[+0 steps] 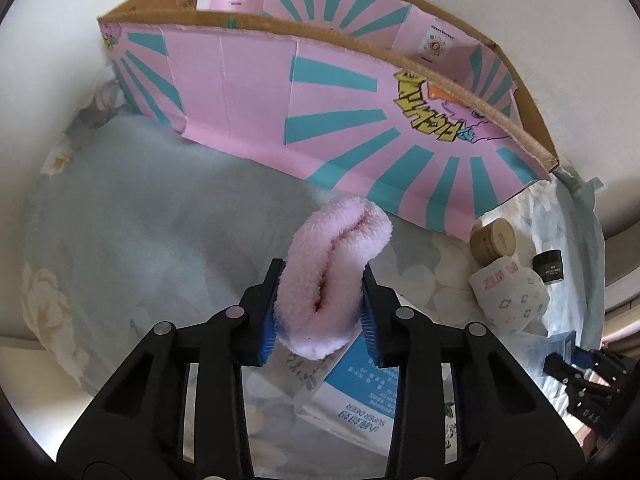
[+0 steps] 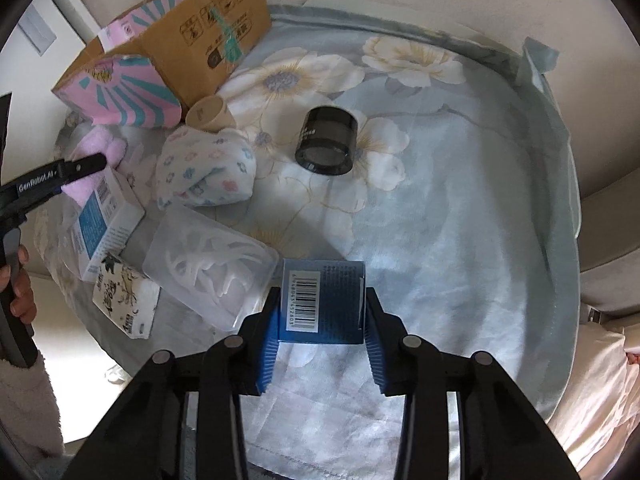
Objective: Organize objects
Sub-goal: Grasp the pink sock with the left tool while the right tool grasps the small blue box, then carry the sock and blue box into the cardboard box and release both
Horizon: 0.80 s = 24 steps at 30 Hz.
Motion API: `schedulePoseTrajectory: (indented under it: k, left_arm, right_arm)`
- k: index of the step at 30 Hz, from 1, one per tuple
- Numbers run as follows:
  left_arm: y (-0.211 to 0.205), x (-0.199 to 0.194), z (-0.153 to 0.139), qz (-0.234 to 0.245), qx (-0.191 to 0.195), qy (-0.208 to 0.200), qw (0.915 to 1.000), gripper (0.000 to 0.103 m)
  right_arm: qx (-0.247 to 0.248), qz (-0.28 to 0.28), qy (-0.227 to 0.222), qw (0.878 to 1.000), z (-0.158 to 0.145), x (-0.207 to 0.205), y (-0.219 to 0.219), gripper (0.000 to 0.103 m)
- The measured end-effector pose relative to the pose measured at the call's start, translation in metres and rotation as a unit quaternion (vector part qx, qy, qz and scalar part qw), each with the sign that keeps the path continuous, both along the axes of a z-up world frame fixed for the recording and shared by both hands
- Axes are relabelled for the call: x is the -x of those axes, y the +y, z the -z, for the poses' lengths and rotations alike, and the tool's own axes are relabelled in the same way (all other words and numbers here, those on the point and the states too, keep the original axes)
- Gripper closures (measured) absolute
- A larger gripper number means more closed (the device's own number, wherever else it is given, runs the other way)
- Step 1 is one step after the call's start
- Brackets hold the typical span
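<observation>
We've got both grabs made: left claw (image 1: 320, 312) clamped on the pink fluffy towel (image 1: 334, 276), right claw (image 2: 320, 316) on the blue barcoded box (image 2: 322, 300), both low over the bed (image 2: 440, 240). Next, lift toward the cardboard box (image 1: 320, 92).

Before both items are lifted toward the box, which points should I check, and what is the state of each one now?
1. Left gripper shut on pink fluffy cloth: ok.
2. Right gripper shut on blue carton: ok.
3. Cardboard box open on top: ok.
4. Room inside the box: cannot tell.
5. Clear plastic case touching the carton: cannot tell.
</observation>
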State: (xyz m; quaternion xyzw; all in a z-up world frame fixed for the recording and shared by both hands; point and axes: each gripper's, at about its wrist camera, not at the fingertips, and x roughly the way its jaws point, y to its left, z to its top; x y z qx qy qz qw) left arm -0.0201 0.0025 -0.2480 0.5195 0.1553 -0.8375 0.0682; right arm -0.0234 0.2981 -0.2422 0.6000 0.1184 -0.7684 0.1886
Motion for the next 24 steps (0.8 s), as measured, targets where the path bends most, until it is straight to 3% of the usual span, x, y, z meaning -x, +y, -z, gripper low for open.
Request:
schedulePoseTrajectory:
  k: [9, 18, 24]
  left_arm:
    - [-0.002, -0.014, -0.047, 0.015, -0.004, 0.031, 0.9994, 0.072]
    - [-0.017, 0.006, -0.124, 0.062, -0.010, 0.075, 0.9952, 0.072]
    - [-0.041, 0.030, -0.159, 0.081, -0.003, 0.096, 0.9920, 0.072]
  right_arm:
    - [0.016, 0.014, 0.024, 0.999, -0.044, 0.007, 0.011, 0.068]
    - [0.037, 0.058, 0.063, 0.996, -0.097, 0.021, -0.020, 0.068]
    - [0.049, 0.062, 0.100, 0.992, -0.138, 0.034, -0.054, 0.068]
